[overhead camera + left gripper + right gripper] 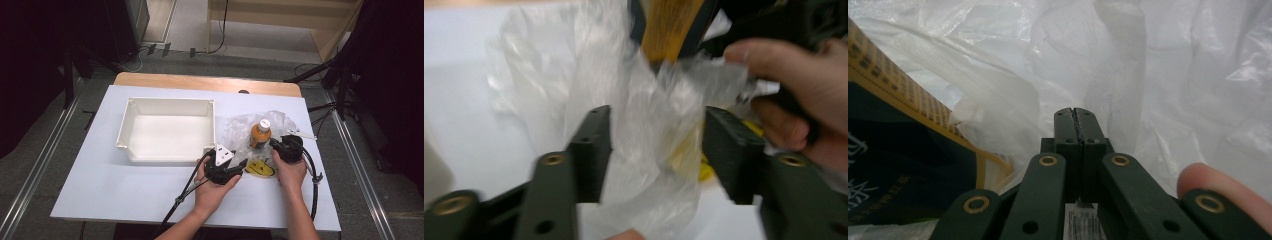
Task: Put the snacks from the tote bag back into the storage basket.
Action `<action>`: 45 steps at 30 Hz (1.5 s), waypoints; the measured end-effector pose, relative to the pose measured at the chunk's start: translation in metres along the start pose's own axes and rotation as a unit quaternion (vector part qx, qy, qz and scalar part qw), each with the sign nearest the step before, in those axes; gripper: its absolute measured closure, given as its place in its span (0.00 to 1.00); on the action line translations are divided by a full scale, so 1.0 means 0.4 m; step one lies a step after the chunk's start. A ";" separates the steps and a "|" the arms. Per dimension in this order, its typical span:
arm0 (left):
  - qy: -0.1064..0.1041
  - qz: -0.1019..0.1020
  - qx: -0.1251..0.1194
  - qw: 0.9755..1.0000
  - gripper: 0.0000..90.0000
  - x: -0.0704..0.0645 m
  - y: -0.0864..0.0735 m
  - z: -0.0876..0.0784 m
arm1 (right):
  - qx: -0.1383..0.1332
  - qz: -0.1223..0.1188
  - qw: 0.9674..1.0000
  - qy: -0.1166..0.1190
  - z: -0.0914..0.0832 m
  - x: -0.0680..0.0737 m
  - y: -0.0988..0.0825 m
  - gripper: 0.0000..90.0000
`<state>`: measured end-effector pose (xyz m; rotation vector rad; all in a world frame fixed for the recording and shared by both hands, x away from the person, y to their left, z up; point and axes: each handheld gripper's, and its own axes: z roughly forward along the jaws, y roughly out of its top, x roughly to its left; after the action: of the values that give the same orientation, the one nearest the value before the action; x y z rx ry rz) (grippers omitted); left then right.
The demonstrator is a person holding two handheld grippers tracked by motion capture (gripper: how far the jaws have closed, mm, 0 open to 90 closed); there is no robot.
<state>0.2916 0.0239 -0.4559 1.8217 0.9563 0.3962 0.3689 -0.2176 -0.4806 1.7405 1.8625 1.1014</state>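
Right gripper (1078, 114): jaws pressed together, pinching a thin fold of the clear plastic bag (998, 65). Left gripper (656, 145): jaws spread about halfway, bag film between them, pads not pressing. Orange bottle (260, 134) stands upright in the bag, just right of the white tray (131, 116).

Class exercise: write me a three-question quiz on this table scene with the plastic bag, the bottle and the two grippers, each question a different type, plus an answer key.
1. True or false: the orange bottle lies inside the white bin.
2. Which gripper has its jaws apart around the clear plastic bag? A) left gripper B) right gripper
3. Fill in: the right gripper's jaws are ____.

Key: 1 false; 2 A; 3 shut
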 end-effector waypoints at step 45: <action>0.045 -0.011 0.122 0.991 0.98 0.006 -0.016 0.100 | 0.001 0.000 1.000 0.025 0.012 0.030 0.011 1.00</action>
<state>0.3162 0.0021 -0.4796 2.0257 1.1274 0.3625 0.3731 -0.2050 -0.4775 1.7293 1.8926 1.1540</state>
